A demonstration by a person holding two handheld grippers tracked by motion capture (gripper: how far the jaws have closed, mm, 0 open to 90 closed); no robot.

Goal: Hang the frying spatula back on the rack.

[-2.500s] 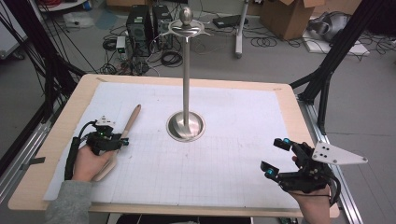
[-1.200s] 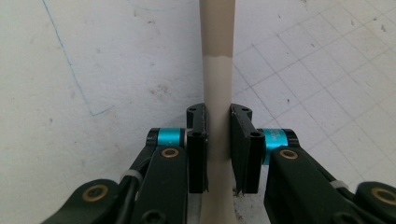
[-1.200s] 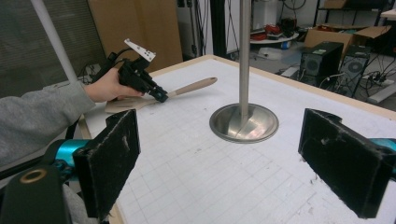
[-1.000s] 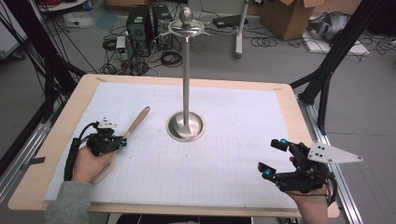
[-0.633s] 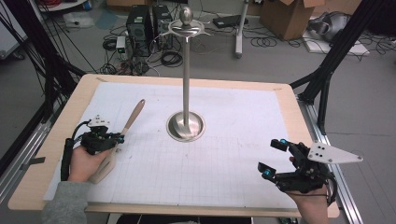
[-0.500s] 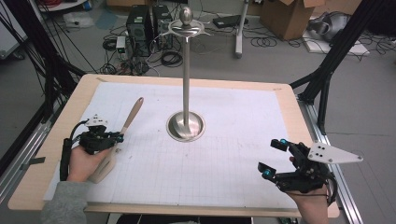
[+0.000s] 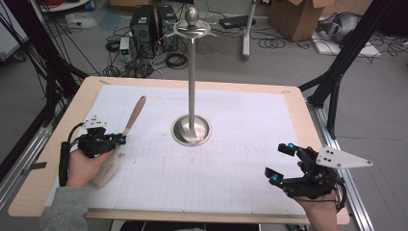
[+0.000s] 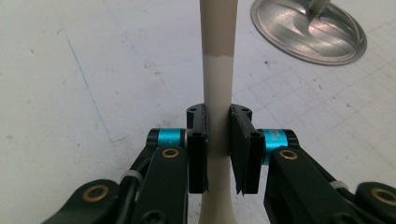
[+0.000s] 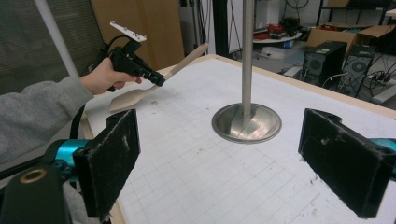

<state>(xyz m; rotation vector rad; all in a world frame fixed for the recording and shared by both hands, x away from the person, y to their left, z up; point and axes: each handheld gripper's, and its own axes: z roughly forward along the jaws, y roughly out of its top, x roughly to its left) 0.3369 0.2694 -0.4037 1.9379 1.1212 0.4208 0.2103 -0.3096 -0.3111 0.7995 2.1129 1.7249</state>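
The spatula (image 7: 122, 139) is at the left side of the table (image 7: 298, 103), on the white grid paper (image 7: 231, 159). The left gripper (image 7: 118, 140) is pinching it around the thin part of its handle, and in the left gripper view the two black jaws press on both sides of the pale handle (image 8: 217, 116). The wide flat end sits near the person's left hand (image 7: 82, 166), low by the paper, and the wooden tip sticks up and away toward the far side of the table, a bit to the right. A moment ago the handle leaned more toward the metal stand (image 7: 191, 130); it now points more straight away and is lifted more. The right gripper (image 7: 280, 163) sits at the near right corner with its jaws wide apart, holding nothing.
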